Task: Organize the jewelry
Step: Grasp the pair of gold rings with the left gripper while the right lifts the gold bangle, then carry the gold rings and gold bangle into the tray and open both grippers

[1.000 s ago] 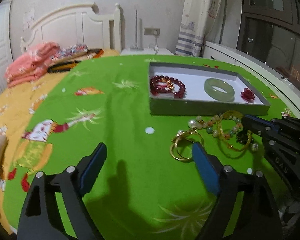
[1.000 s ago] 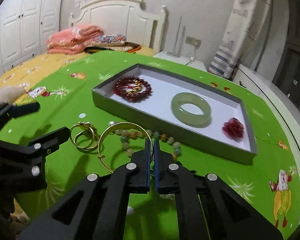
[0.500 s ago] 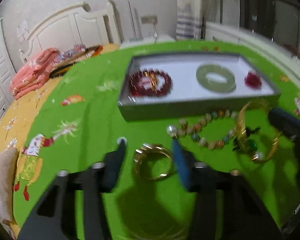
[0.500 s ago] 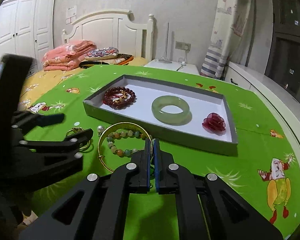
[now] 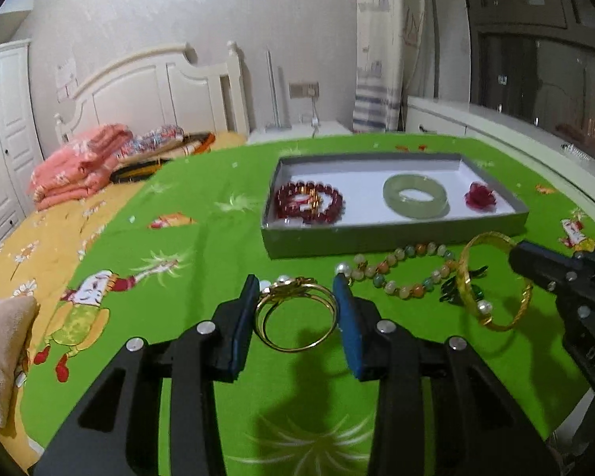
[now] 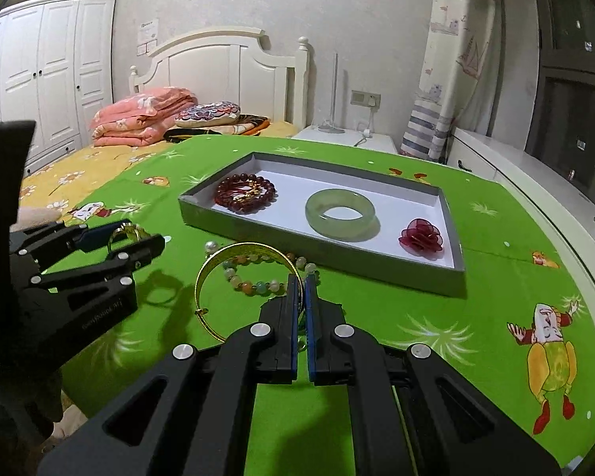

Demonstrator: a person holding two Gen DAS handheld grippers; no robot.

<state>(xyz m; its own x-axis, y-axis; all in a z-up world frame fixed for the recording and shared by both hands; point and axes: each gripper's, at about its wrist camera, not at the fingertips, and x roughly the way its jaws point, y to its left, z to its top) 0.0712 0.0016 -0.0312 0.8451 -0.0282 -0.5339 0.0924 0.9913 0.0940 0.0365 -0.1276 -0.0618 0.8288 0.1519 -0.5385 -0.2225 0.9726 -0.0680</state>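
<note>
The left claw has closed around the gold rings and lifted.

Open green cloth lay left, grey tray walled the far side, beaded bracelet cluttered the right.

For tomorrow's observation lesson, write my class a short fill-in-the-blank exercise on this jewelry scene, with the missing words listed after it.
1. The green bangle lies inside the gray ____.
2. The left gripper is closed on a set of ____ rings.
3. In the tray, the number of jewelry pieces is ____.
4. The right gripper pinches a gold ____.

Missing words: tray; gold; three; bangle
</note>
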